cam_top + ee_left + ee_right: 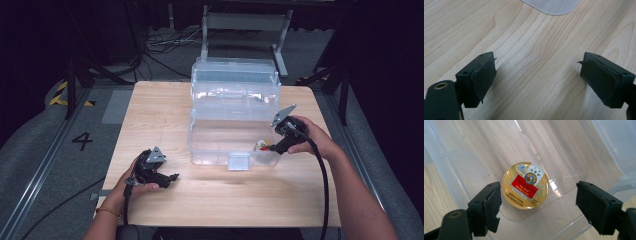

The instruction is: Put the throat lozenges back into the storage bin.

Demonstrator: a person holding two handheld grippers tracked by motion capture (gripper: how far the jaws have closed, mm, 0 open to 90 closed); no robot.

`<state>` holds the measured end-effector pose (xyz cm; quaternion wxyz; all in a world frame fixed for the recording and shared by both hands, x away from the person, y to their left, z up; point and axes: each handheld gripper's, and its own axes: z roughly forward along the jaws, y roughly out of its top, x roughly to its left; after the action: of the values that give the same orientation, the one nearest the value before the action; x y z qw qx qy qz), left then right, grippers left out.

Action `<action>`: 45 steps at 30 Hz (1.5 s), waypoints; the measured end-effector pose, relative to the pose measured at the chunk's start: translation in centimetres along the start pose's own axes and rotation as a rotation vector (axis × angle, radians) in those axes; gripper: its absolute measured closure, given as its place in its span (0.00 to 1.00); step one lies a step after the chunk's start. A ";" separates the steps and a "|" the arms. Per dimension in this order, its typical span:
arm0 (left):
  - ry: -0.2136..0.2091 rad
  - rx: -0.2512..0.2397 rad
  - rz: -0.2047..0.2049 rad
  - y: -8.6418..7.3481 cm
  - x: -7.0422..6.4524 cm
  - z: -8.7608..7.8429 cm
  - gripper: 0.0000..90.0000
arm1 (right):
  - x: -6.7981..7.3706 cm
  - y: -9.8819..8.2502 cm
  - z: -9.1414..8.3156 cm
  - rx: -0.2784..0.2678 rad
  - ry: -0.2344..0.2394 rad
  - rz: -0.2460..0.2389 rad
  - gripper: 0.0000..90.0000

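Note:
A clear plastic box (215, 145) stands in the middle of the wooden table (150, 110), its lid (235, 75) swung back. On the box floor near the front right corner lies a round gold tin (525, 185) with a red label, also seen as a small gold and red spot (262, 146) in the high view. My right gripper (270, 146) reaches into the box from the right. Its jaws (537, 200) stand open around the tin, which lies close to the left pad and well apart from the right one. My left gripper (172, 177) rests open on the table, front left, with bare wood between its jaws (536, 72).
A pale plastic corner (554, 6) shows just beyond the left gripper. The box has a latch tab (238, 161) on its front wall. Cables and metal stand legs (280, 45) lie on the floor beyond the table's far edge.

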<state>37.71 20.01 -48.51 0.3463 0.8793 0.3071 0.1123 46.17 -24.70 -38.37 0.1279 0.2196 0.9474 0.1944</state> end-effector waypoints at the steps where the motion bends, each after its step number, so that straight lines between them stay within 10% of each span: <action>1: -0.003 0.002 0.002 0.0 -0.1 0.0 0.17 | 0.0 0.0 -0.1 -0.002 -0.001 0.000 0.25; 9: 0.010 0.011 0.009 1.2 -0.8 -0.3 0.25 | -0.1 -0.5 -1.4 -0.065 0.004 0.008 0.24; 26: 0.038 -0.203 0.127 8.2 -3.9 -5.5 0.34 | -1.7 -0.4 -5.5 -0.282 -0.085 0.053 0.35; 45: -0.011 -0.073 0.202 12.7 -4.6 -1.6 0.33 | -5.3 3.9 -7.2 -0.386 -0.180 0.110 0.37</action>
<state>39.28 10.74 -38.70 0.3667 0.8932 0.2105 0.1529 49.86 -26.16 -29.47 0.2407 0.2590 0.8639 0.3586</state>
